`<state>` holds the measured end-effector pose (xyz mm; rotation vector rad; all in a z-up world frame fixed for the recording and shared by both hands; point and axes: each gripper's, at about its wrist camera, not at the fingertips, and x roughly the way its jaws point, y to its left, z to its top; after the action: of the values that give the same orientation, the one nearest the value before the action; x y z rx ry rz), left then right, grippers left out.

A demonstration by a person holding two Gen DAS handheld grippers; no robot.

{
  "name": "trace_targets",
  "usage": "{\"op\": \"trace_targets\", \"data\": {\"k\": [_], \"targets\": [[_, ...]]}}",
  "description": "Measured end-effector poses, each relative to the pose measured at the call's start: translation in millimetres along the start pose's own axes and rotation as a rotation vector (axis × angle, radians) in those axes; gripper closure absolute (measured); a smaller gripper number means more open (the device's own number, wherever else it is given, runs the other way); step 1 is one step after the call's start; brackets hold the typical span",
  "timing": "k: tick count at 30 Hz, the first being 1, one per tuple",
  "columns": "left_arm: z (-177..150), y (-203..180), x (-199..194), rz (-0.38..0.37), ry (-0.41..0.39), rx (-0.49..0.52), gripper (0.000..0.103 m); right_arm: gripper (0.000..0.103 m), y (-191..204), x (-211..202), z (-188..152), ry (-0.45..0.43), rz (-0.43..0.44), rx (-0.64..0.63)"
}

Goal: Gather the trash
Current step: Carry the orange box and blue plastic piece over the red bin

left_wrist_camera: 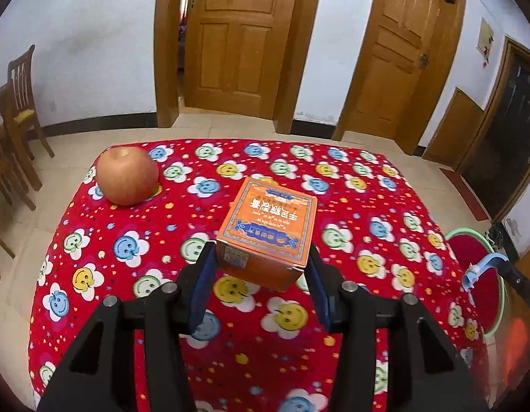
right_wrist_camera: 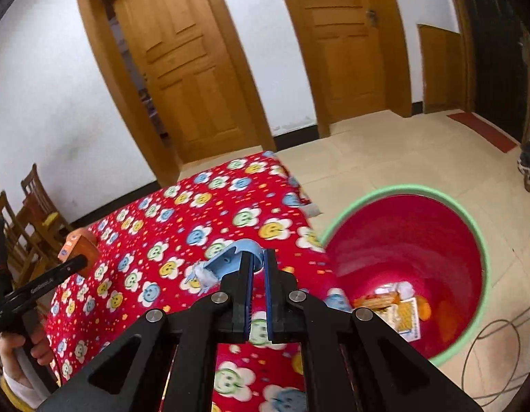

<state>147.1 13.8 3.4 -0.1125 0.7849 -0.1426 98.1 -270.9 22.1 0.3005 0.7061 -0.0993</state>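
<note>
Tabletop [left_wrist_camera: 368, 213] under a red cloth printed with smiley-face flowers fills both views, and a red plastic bin with a green rim [right_wrist_camera: 471, 226] stands on the floor just beside its edge, some wrappers already at its bottom. An orange printed cardboard box [left_wrist_camera: 270, 226] sits raised off the cloth, clamped at its near end between the left gripper [left_wrist_camera: 261, 264] pads; it looks light and stiff, best held by its flat sides. A round reddish apple [left_wrist_camera: 126, 175] rests well apart. The right gripper [right_wrist_camera: 257, 267] is closed on a small pale-blue plastic hook-shaped piece [right_wrist_camera: 230, 257], light, thin and probably slippery.
</note>
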Motion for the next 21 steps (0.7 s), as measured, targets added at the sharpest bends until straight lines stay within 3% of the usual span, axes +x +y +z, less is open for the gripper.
{"op": "trace_targets", "data": {"k": [21], "targets": [[-7,-130,-24,-0.175,0.029,0.141,0.053,0.098,-117,-36,-17,-0.017,-0.149,0.182]]}}
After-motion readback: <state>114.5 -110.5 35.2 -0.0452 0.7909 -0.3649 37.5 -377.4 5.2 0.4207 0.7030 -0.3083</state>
